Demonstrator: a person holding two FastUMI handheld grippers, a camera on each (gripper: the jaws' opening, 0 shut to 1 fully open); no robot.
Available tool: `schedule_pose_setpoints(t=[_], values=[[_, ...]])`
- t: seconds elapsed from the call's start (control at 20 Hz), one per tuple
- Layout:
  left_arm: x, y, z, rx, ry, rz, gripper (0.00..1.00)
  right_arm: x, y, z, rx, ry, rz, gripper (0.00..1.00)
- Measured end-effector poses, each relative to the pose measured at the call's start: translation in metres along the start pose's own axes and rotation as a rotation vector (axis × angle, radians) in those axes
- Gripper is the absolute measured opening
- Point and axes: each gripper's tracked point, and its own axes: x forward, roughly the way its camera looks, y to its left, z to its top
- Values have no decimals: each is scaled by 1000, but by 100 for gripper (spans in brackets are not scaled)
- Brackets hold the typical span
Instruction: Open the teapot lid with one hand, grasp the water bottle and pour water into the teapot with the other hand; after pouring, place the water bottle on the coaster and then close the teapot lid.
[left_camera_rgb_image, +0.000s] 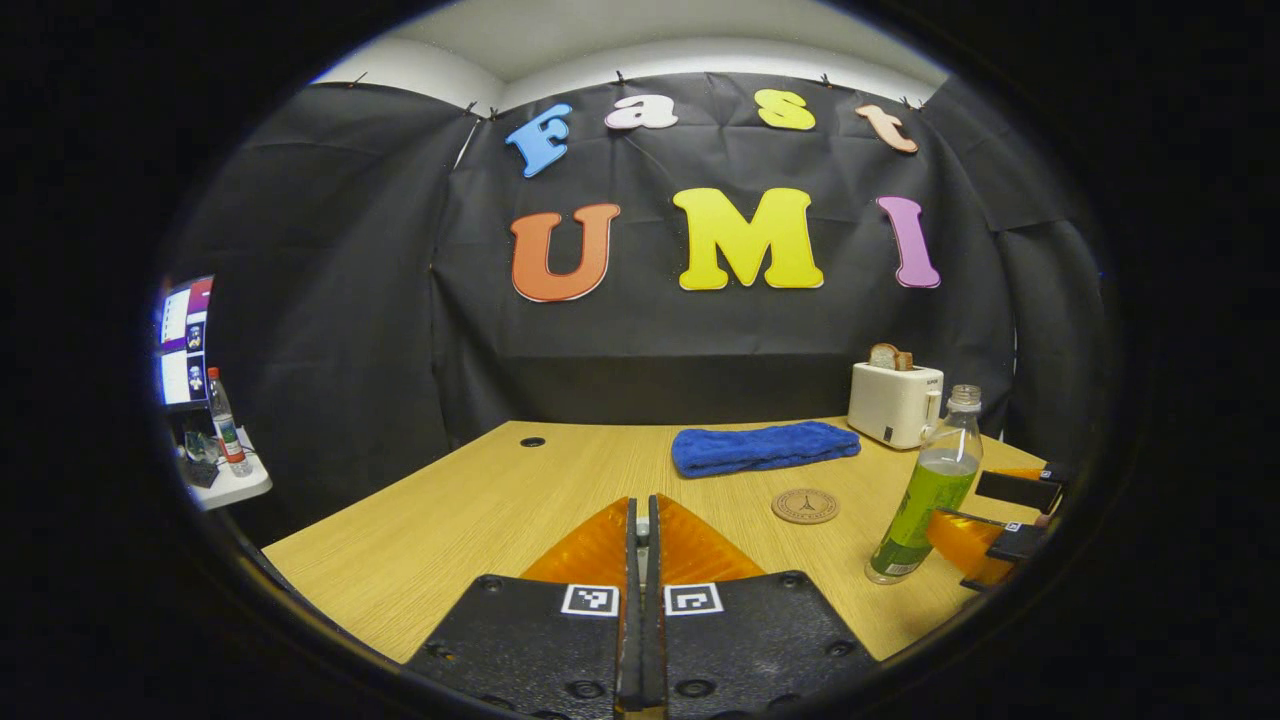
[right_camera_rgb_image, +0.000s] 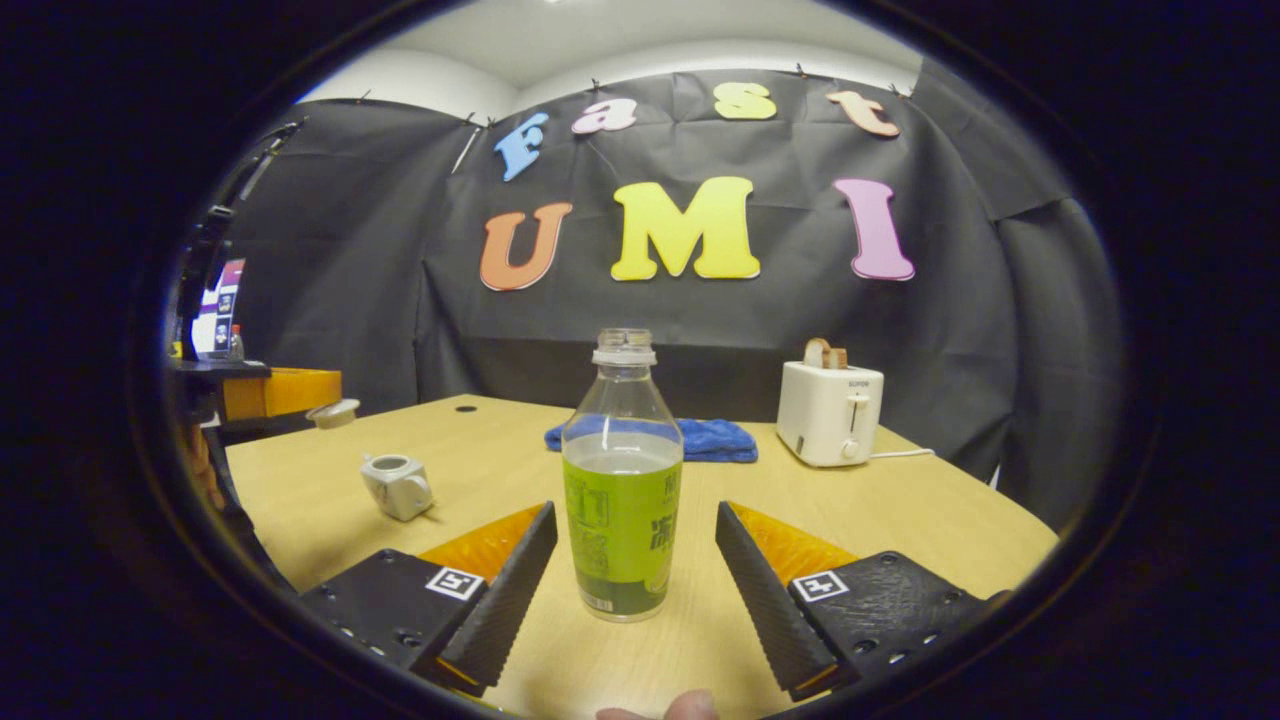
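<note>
coaster (left_camera_rgb_image: 805, 506) print – too small | lid (right_camera_rgb_image: 333, 411) – perhaps cut off, far left

Counts, both views: 1 water bottle (right_camera_rgb_image: 622, 480), uncapped, near centre. 1 teapot (right_camera_rgb_image: 398, 486), left. 1 lid (right_camera_rgb_image: 334, 412), far left. 1 coaster (left_camera_rgb_image: 805, 506). 1 blue towel (left_camera_rgb_image: 764, 447), far. 1 toaster (right_camera_rgb_image: 829, 412) far right w/ 1 bread slice (right_camera_rgb_image: 824, 353). 2 grippers.
</note>
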Motion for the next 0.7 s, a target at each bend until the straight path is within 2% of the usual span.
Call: schedule_pose_setpoints(t=[0.25, 0.3, 0.4, 0.5, 0.55, 0.7], values=[[-6, 8, -2, -6, -2, 20, 2, 15, 7, 0, 40, 18, -14, 98], [-6, 9, -3, -11, -1, 23, 2, 16, 7, -2, 45, 22, -18, 94], [-6, 10, -4, -18, 1, 25, 2, 15, 8, -2, 54, 24, -19, 95], [-6, 12, -5, -20, -2, 24, 2, 15, 5, 2, 54, 12, -34, 87], [-7, 12, -6, -23, -3, 21, 2, 17, 6, 4, 48, 12, -37, 79], [-7, 13, -5, -21, -14, 10, 2, 20, 16, 6, -12, 30, -9, 74]])
